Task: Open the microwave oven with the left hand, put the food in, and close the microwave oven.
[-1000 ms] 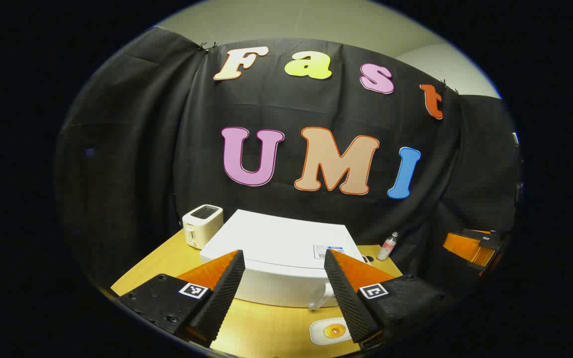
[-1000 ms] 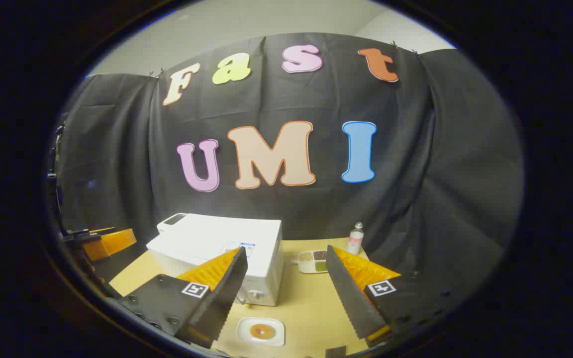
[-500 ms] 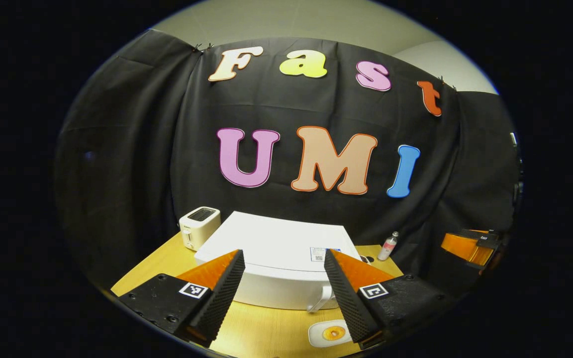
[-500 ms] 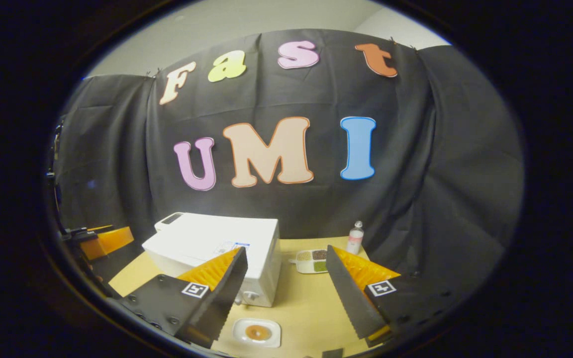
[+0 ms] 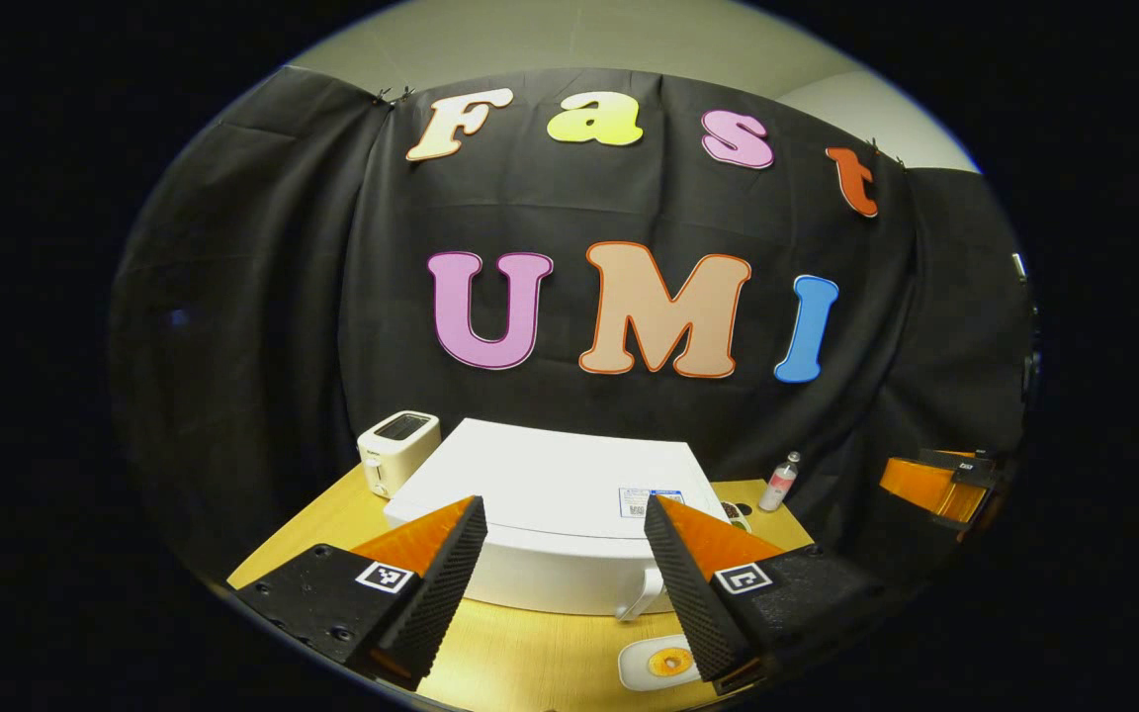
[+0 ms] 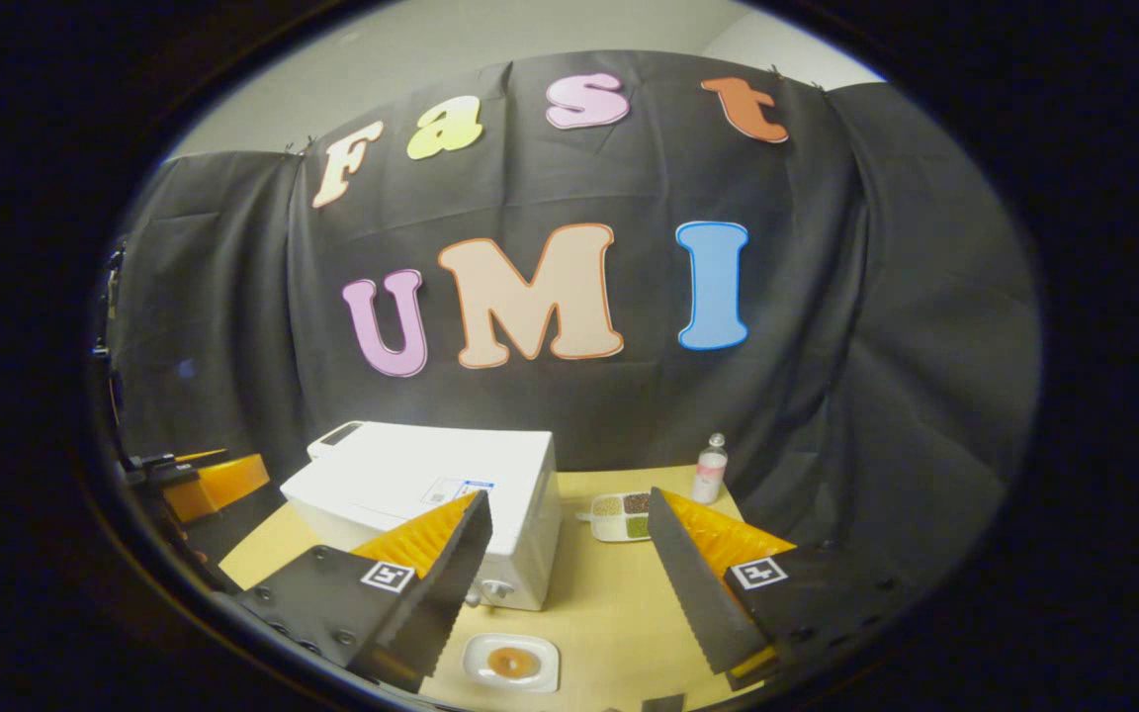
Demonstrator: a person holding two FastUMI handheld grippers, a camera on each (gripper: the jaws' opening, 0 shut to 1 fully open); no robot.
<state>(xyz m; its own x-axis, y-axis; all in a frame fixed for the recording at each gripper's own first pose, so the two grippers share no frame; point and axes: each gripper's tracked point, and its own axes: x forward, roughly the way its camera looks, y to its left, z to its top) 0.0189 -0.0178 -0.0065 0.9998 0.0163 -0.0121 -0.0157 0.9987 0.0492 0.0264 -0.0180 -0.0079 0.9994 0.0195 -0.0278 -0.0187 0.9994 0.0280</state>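
L gripper (image 5: 565,583) hangs above the table (image 5: 530,658), jaws spread wide, nothing between them, not touching anything. Straight ahead and just past its fingertips sits the white microwave (image 5: 550,494), door closed; the door handle (image 5: 641,593) shows low btwn the fingers, nearer the R-hand finger. The food, a small white plate w/ a round brownish item (image 5: 663,663), lies on the table in front of the microwave, below and just inside the R-hand finger, partly hidden by it. White toaster (image 5: 396,450) stands ahead-left, beside the microwave's far L corner. Small bottle (image 5: 777,482) ahead-right near the wall cloth. Far right of this view, the other gripper (image 5: 935,485) is seen side-on, well apart from the microwave.

R gripper (image 6: 569,583) also released, fingers wide apart, empty, held over the table (image 6: 609,613). In the right gripper view the microwave (image 6: 431,485) is ahead-left; its front R corner w/ knobs (image 6: 495,588) sits just past the L-hand finger. Plate w/ food (image 6: 510,661) lies low btwn the fingers, closer to the L-hand one, on the table just before the microwave's front. Small tray w/ sectioned contents (image 6: 621,514) ahead, btwn the fingers, right of the microwave; bottle (image 6: 710,470) just right of it, upright. L gripper (image 6: 204,480) shows at far left edge, beside the microwave's L side, apart from it; cannot tell more from this angle.
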